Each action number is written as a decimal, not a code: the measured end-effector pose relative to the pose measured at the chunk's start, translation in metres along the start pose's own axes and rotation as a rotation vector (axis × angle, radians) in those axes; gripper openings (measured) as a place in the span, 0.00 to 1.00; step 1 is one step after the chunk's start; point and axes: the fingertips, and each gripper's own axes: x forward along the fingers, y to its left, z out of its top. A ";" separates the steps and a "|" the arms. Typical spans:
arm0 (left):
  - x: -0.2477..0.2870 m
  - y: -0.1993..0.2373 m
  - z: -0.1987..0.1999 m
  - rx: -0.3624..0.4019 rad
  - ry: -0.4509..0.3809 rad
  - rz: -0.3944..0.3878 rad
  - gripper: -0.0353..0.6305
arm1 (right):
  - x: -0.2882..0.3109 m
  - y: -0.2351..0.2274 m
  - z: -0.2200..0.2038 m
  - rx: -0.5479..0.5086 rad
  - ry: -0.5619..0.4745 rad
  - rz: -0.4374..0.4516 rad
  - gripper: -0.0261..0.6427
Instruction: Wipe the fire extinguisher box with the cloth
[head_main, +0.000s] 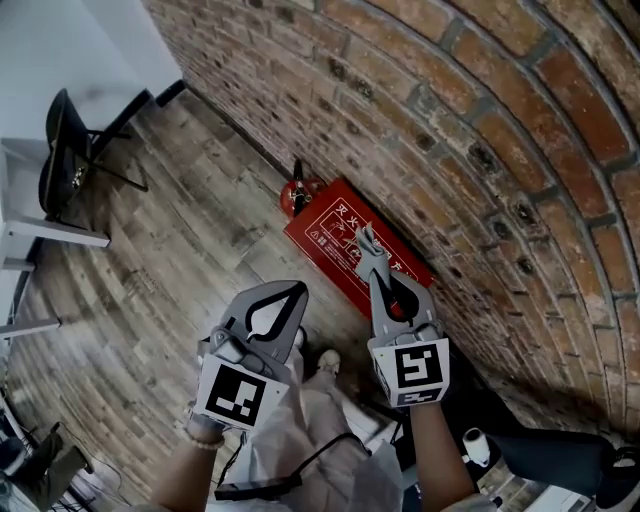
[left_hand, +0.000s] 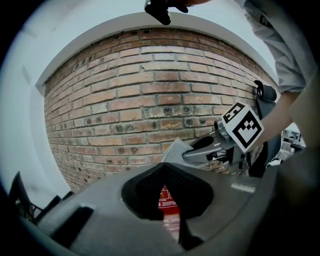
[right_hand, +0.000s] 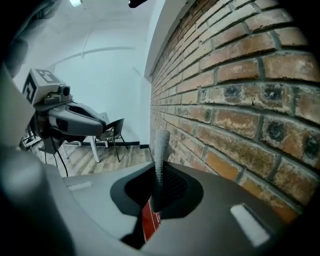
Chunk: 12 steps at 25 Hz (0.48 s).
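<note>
The red fire extinguisher box (head_main: 340, 243) lies on the wooden floor against the brick wall, with a red extinguisher (head_main: 296, 193) at its far end. My right gripper (head_main: 366, 241) hovers over the box, shut on a small grey cloth (right_hand: 161, 145) that sticks up past its jaws; the same cloth (left_hand: 176, 150) is seen from the left gripper view. My left gripper (head_main: 298, 292) hangs beside it to the left, shut and holding nothing, over bare floor. The box (left_hand: 167, 201) shows red through the jaw opening, as does the box (right_hand: 149, 218) in the right gripper view.
The brick wall (head_main: 470, 120) runs close along the right. A black chair (head_main: 62, 148) and a white table frame (head_main: 45, 232) stand at the far left. The person's legs and a shoe (head_main: 326, 361) are below the grippers.
</note>
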 end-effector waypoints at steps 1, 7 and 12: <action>0.003 0.004 -0.003 -0.003 0.000 -0.001 0.05 | 0.007 0.000 -0.002 0.004 0.003 -0.001 0.06; 0.018 0.027 -0.028 -0.035 0.019 0.008 0.05 | 0.046 -0.003 -0.011 0.004 0.008 -0.016 0.06; 0.028 0.045 -0.048 -0.045 0.036 0.020 0.05 | 0.075 -0.003 -0.014 0.030 0.006 -0.009 0.06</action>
